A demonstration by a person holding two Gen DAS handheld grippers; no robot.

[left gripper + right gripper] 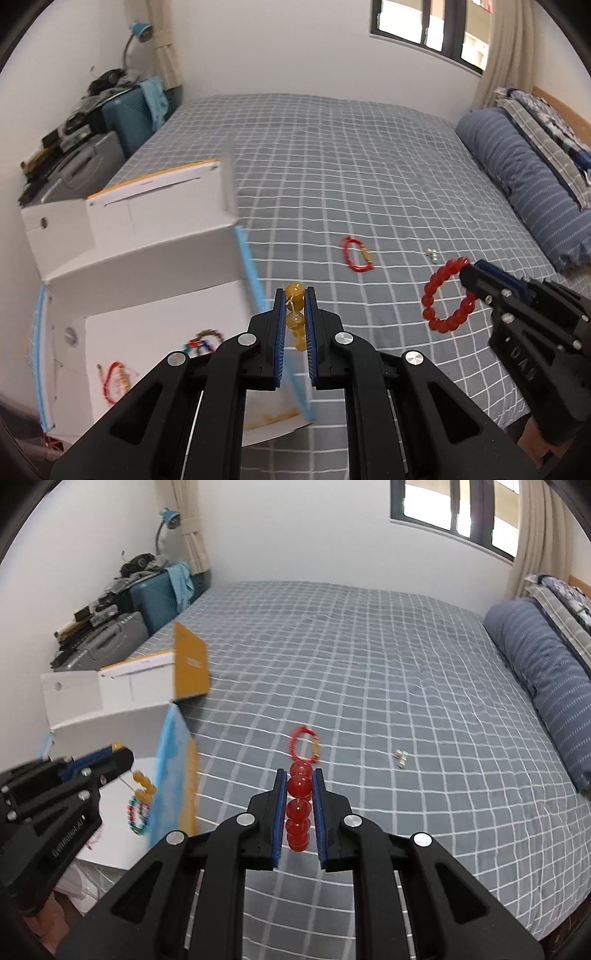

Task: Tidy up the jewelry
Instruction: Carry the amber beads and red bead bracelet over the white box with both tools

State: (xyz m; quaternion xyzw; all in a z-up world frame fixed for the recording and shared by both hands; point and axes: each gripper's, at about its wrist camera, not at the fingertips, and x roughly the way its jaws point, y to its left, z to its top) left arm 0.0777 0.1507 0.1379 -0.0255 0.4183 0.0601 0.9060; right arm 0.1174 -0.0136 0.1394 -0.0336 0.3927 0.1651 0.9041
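In the left wrist view, the left gripper (pixel 295 295) is clenched on a yellow bead bracelet (pixel 295 308), whose beads run in a line along the gap between the pads. The open white box (pixel 147 258) lies just to the left of those fingertips and below them, its near wall edged in blue; inside it a red cord bracelet (pixel 116 380) and a multicoloured bracelet (pixel 203 341) already rest on the floor. So the drop point, as I judge it, is a short swing leftward and down over that wall. Out to the right, the right gripper (pixel 467 275) pinches a red bead bracelet (pixel 448 295) by its far side, the loop hanging free above the bed (pixel 369 147). Another red cord bracelet (pixel 356 254) and small silver earrings (pixel 432 254) lie on the sheet beyond. In the right wrist view, the right gripper (pixel 299 775) grips the red bead bracelet (pixel 298 805), beads stacked along the jaw line. The box (pixel 110 716) sits well off to the left, past the left gripper (pixel 123 757), which hangs over the box with yellow beads (pixel 144 784) dangling. The left hand is clearly nearer the box; the right must cross further leftward to reach it.
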